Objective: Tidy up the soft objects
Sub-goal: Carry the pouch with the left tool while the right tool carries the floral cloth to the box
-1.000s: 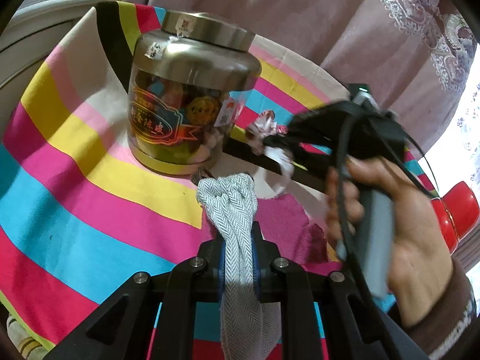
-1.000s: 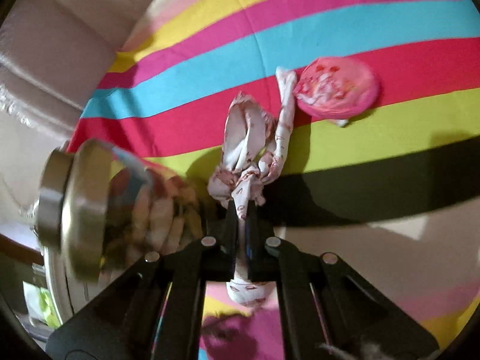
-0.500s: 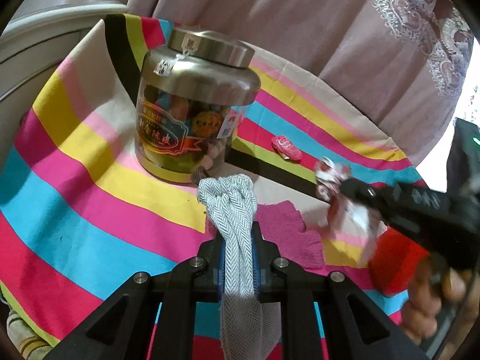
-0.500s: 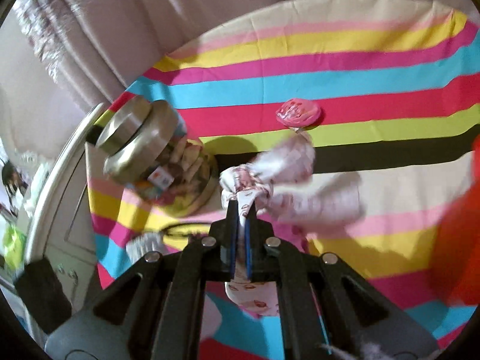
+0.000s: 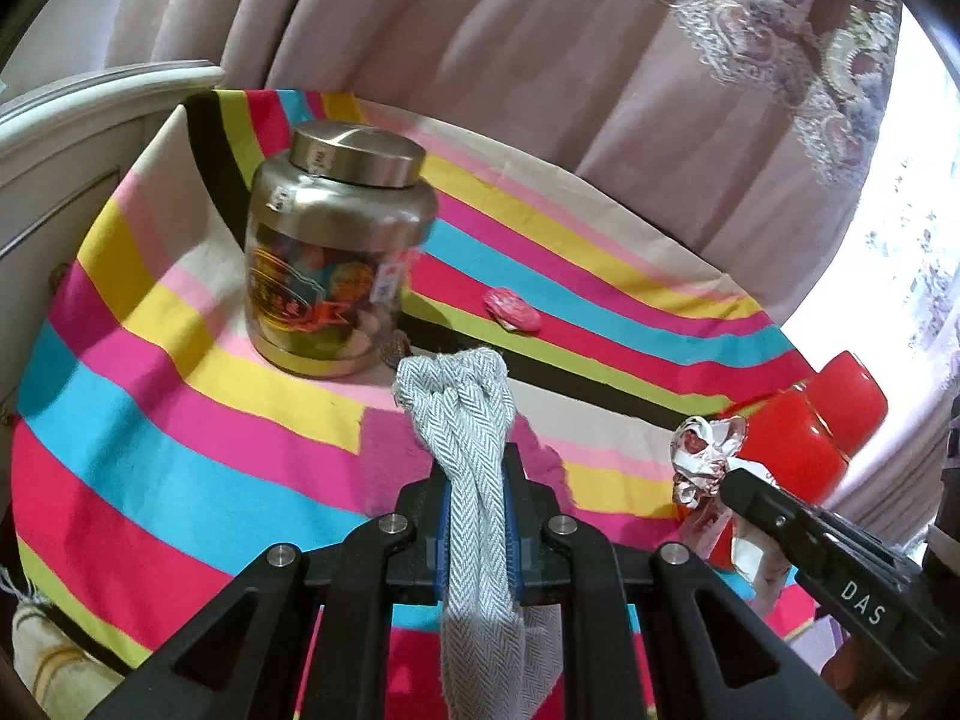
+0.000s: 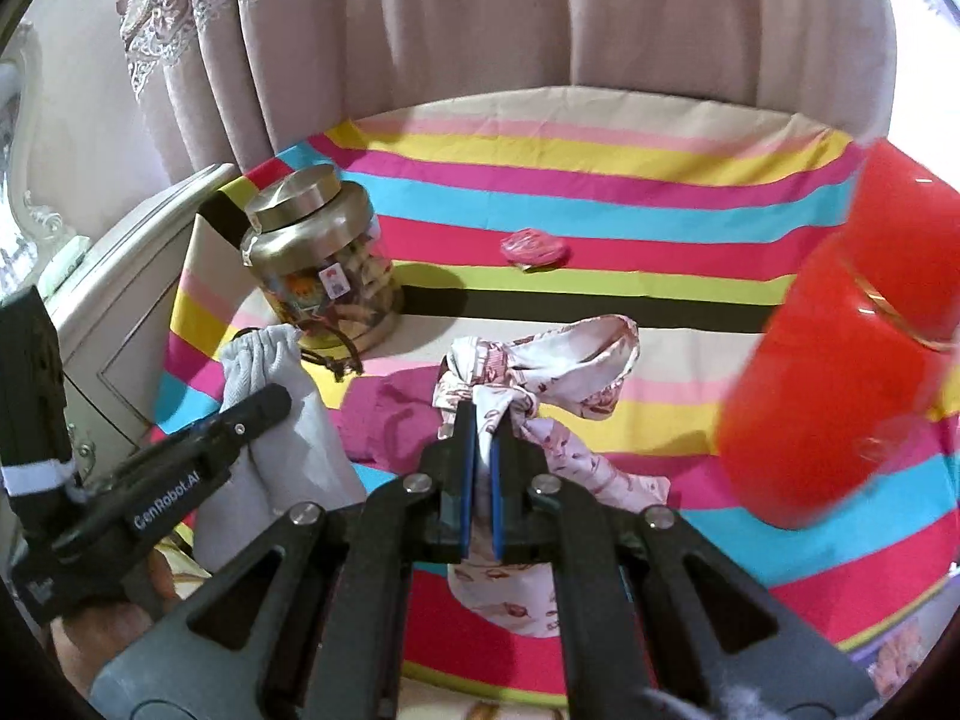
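Observation:
My left gripper (image 5: 477, 468) is shut on a bunched grey herringbone cloth (image 5: 462, 402), held above the striped tablecloth (image 5: 180, 462). In the right wrist view that same grey cloth (image 6: 270, 420) hangs at the left under the left gripper (image 6: 264, 402). The right gripper (image 6: 480, 420) is shut on a knotted white cloth with a pink print (image 6: 552, 360), lifted off the table. In the left wrist view the printed cloth (image 5: 705, 462) shows at the right, at the tip of the right gripper (image 5: 729, 483). A magenta cloth (image 6: 390, 414) lies flat below both.
A steel-lidded jar (image 5: 336, 252) of wrapped sweets stands at the back left. A small pink pouch (image 5: 513, 309) lies on the stripes behind. A red container (image 6: 840, 372) stands close on the right. Curtains (image 6: 540, 18) hang behind the table; a white cabinet (image 5: 60, 138) is at the left.
The right gripper has swung away from the jar to the right and risen, carrying the printed cloth, and its view has rolled upright. The left gripper has lifted a little with the grey cloth.

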`<act>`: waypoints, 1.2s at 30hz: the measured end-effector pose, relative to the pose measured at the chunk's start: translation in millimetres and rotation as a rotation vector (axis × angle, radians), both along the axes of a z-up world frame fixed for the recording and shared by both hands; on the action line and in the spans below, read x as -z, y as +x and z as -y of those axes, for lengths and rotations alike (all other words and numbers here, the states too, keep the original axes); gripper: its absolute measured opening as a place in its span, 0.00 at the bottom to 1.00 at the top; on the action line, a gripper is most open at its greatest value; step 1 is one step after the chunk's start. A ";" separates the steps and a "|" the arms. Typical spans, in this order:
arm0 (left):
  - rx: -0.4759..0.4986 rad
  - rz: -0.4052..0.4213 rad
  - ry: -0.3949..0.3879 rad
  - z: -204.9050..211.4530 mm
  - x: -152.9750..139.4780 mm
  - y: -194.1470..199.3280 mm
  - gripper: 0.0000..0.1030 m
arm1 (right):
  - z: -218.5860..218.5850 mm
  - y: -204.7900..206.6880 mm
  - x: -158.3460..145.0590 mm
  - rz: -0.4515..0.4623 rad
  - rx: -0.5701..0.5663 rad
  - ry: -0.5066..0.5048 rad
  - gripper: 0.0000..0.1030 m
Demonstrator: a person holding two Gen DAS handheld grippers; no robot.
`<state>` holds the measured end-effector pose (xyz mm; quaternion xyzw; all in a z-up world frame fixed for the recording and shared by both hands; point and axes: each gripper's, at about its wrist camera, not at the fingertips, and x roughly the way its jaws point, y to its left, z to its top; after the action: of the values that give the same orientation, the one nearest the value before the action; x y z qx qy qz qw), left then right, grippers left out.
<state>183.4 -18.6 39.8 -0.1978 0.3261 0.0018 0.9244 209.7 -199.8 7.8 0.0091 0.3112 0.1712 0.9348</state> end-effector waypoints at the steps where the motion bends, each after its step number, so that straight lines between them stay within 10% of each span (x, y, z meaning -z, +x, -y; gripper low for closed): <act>1: 0.008 0.002 0.002 3.8 -1.3 -2.9 0.14 | 4.9 -4.8 -0.5 0.001 0.008 0.000 0.06; 36: 0.628 0.067 -0.001 246.8 -52.1 -77.6 0.14 | 314.1 -167.0 -7.3 0.016 0.651 -0.006 0.06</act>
<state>105.9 -265.4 91.9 -0.0875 0.3404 -0.2906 0.8899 42.6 -513.9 15.1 0.1039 0.2850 -0.1377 0.9429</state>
